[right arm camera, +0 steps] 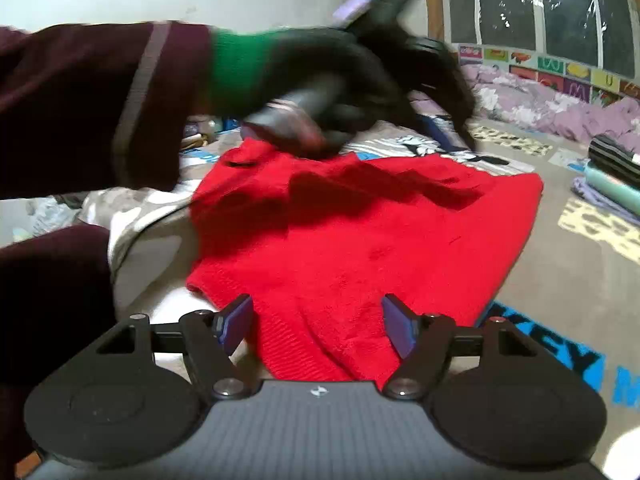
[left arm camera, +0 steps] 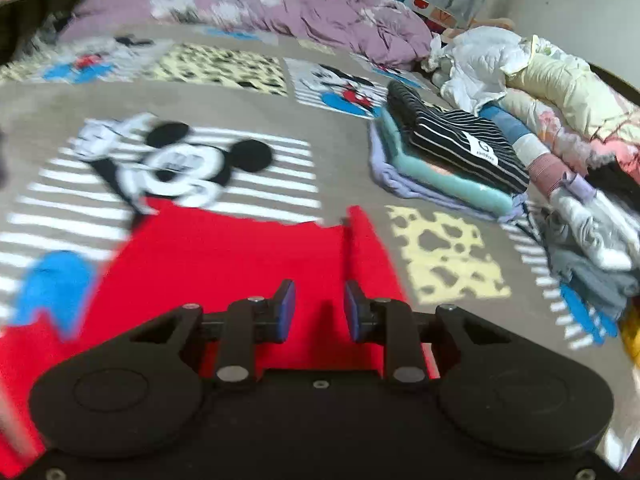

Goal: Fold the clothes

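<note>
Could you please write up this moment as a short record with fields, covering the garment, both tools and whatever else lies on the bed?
surface: bed with cartoon-print blanket
garment in work: red sweater, spread mostly flat, partly folded
left tool: open, above the sweater, holding nothing
right tool: open, at the sweater's near edge, holding nothing
folded stack: striped dark top on teal and lilac pieces, right of the sweater
unfolded pile: mixed clothes beyond the stack
image quality: motion blur in both views
</note>
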Available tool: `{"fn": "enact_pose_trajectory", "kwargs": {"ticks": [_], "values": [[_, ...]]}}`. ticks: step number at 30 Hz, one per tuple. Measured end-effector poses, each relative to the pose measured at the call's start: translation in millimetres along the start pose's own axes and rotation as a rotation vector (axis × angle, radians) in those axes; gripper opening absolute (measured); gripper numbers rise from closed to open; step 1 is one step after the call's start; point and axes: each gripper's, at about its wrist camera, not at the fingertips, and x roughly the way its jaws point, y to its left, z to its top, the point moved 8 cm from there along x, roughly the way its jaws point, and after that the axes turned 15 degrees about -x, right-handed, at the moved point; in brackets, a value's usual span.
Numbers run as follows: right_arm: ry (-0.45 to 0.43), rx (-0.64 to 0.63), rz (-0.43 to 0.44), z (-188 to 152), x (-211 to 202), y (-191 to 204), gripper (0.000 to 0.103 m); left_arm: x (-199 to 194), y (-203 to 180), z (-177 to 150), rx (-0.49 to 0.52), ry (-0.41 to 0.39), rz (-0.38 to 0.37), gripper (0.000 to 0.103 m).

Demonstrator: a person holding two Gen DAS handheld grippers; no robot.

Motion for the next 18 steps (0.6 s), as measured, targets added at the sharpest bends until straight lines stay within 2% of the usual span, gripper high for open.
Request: {"fn": "enact_pose_trajectory", "kwargs": {"ticks": [4, 8, 10, 12, 18], "values": [[-0.012, 0.03, 0.025, -0.2, -2.2, -1.3, 0.071, 30.8, -4.2, 7.6, -0.075, 0.028, -0.015, 0.024], [-0.019, 0.048, 0.042, 0.0, -2.2, -2.4, 0.071, 39.3, -5.9, 11.1, -0.154, 0.052, -0.08, 0.024], [-0.024, 0.059, 0.05, 0.5, -2.4, -3.1, 0.071, 40.5, -7.3, 10.5, -0.15, 0.053, -0.091, 0.023], [-0.025, 0.063, 0.053, -0.1, -3.0, -1.9, 0.071, 39.8, -7.7, 9.8, -0.134, 0.047, -0.087, 0.003], [-0.026, 0.068, 0.057, 2.5, -4.5, 0.2, 0.071, 30.4, 2.3, 12.7, -0.115, -0.009, -0.036, 0.0]]}}
